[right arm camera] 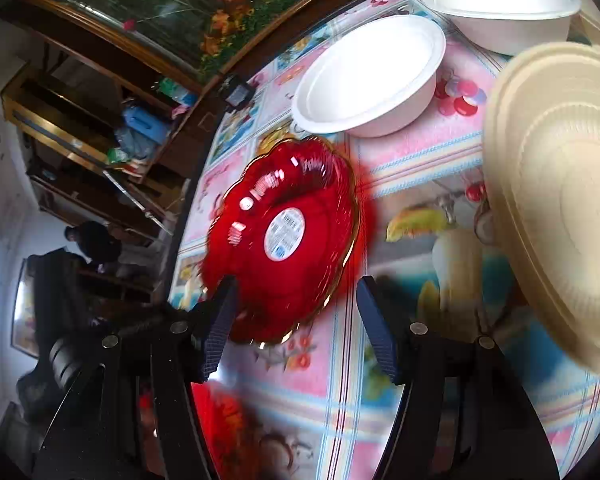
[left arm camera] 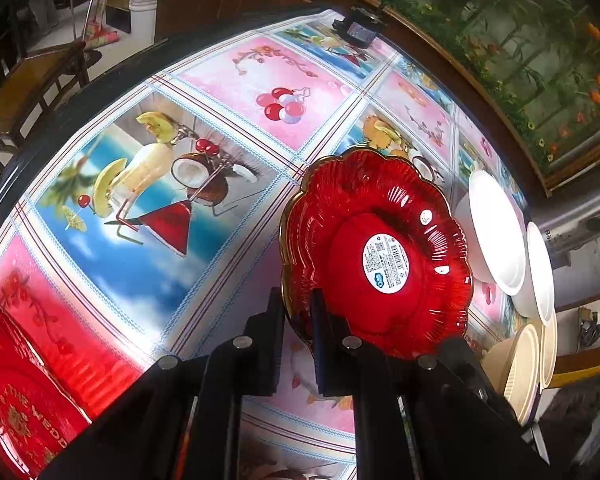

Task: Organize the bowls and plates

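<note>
A red scalloped plate [left arm camera: 380, 256] with a gold rim and a white sticker is tilted up on edge above the table. My left gripper [left arm camera: 298, 304] is shut on its lower rim. In the right wrist view the same red plate [right arm camera: 284, 232] is blurred, and my right gripper [right arm camera: 297, 284] stands open with the plate's lower edge in front of the gap. I cannot tell whether its fingers [right arm camera: 220, 328] touch the plate. A second red plate [left arm camera: 16, 400] with gold lettering lies at the lower left.
Two white bowls [left arm camera: 496, 232] [right arm camera: 368, 76] and stacked beige bowls [left arm camera: 524, 364] [right arm camera: 560, 200] stand on the fruit-print tablecloth [left arm camera: 204, 240]. The dark table edge [left arm camera: 60, 120] curves at the left, with a wooden chair [left arm camera: 28, 88] beyond. A person in dark clothes [right arm camera: 92, 240] is in the background.
</note>
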The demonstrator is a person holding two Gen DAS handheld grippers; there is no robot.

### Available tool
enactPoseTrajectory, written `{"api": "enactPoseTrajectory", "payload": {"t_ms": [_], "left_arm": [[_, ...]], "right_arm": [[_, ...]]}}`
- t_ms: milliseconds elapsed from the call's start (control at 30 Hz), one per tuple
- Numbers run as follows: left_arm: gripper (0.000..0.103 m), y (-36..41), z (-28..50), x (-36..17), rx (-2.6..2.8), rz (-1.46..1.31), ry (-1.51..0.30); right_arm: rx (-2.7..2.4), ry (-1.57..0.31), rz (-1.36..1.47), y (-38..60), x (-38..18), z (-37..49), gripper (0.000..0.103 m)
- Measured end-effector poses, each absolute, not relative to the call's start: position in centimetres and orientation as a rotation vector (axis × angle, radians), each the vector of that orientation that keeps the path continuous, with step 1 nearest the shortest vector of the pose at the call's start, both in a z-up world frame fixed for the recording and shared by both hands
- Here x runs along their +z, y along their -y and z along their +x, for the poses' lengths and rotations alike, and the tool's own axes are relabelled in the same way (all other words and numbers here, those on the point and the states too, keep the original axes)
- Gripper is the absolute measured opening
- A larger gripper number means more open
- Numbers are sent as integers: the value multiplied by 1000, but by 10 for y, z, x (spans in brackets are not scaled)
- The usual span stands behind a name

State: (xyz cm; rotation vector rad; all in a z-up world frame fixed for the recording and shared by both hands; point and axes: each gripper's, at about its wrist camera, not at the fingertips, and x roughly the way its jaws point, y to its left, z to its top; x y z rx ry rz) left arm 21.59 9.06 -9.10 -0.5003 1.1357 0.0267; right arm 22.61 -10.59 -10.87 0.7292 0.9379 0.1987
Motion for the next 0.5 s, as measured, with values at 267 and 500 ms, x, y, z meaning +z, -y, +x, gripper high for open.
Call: {"api": "enactPoseTrajectory", "payload": {"t_ms": [267,500], "left_arm": [[11,-90,217,-93,16,-510,-1145],[12,-93,218,-92,35,-508,-1146]], "right_arm": [[172,-941,808,108,-117,245,60],[150,-968,814,115,-130,250,8]]}}
